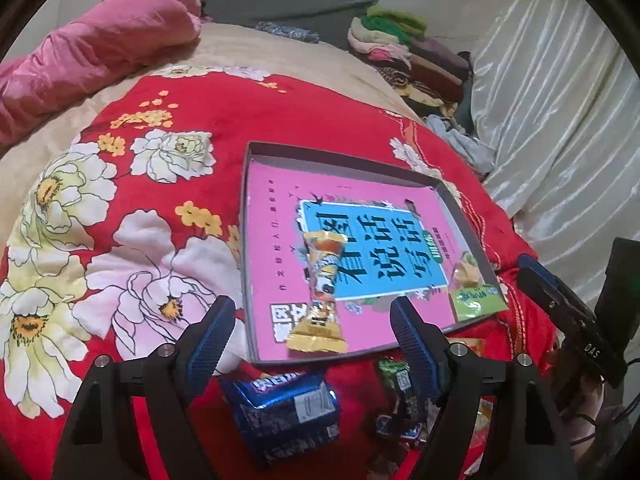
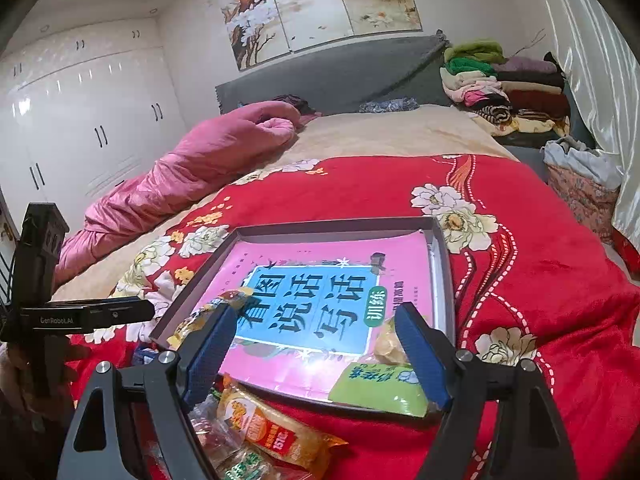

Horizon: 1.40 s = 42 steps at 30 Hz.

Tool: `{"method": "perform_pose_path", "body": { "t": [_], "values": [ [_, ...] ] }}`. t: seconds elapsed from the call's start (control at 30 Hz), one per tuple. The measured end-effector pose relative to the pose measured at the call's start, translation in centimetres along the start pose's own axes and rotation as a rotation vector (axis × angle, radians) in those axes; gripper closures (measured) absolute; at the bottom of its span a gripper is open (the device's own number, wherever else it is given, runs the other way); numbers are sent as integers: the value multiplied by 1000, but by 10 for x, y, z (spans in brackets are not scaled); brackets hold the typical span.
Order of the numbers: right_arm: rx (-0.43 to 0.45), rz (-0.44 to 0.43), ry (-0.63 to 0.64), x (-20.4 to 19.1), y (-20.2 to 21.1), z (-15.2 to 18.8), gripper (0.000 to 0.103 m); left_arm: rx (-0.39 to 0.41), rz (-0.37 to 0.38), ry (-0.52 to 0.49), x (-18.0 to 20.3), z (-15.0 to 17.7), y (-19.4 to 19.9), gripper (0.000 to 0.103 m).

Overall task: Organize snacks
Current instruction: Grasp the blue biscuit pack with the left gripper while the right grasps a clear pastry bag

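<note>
Stage: I'm reading this as early-mid sort; two snacks are sitting in the tray, rest are waiting outside.
Tray: shallow grey box tray [image 1: 460, 216] is lying on the red floral bedspread [image 1: 320, 120], pink book cover lining its floor.
Done: yellow wrapped snack [image 1: 320, 300] is lying in tray near front-left; green packet [image 1: 476, 300] is resting in front-right corner, partly over the rim.
Left to do: blue cookie pack [image 1: 284, 412] and green/dark packet [image 1: 400, 392] are lying on bedspread just in front of tray; orange packet [image 2: 276, 428] plus a clear-wrapped one beside it too.
L gripper [image 1: 308, 328]: jaws are standing apart, nothing btwn pads, hovering over tray's front edge.
R gripper [image 2: 316, 344]: jaws are apart, empty, green packet just beside right finger.
Next, my guess: I'm going for the blue pack.
</note>
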State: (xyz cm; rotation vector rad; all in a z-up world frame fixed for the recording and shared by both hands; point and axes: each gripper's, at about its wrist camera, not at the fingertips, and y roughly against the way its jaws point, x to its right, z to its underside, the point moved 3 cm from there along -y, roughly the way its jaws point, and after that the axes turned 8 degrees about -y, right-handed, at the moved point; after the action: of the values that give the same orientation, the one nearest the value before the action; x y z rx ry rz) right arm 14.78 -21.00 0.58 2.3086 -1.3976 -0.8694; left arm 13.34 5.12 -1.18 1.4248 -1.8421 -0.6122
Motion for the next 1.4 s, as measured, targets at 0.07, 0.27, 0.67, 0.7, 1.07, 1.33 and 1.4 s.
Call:
{"method": "perform_pose_path", "body": {
  "t": [0.07,0.27,0.67,0.7,1.07,1.33,1.4],
  "values": [
    [-3,1,11,-4,1,2,22,3,5,-6,3,1,2,22],
    [-17,2,57,-16,4,8,22,-12,15,-10,6,5,3,22],
    [-65,-27,75,-34,9,24,22,-26,13,-17,8,15,12,22],
    [-69,-28,76,-36,10,26,22,-27,12,-18,8,16,12,22],
    [-136,-43,54,-50,6,47,22,-49,0,2,2,28,18,22],
    [-166,-33,63,-58,6,59,22,-82,-7,9,-1,40,16,22],
    [-172,-30,62,-59,6,62,22,-97,-12,8,-1,44,14,22]
  ]
}}
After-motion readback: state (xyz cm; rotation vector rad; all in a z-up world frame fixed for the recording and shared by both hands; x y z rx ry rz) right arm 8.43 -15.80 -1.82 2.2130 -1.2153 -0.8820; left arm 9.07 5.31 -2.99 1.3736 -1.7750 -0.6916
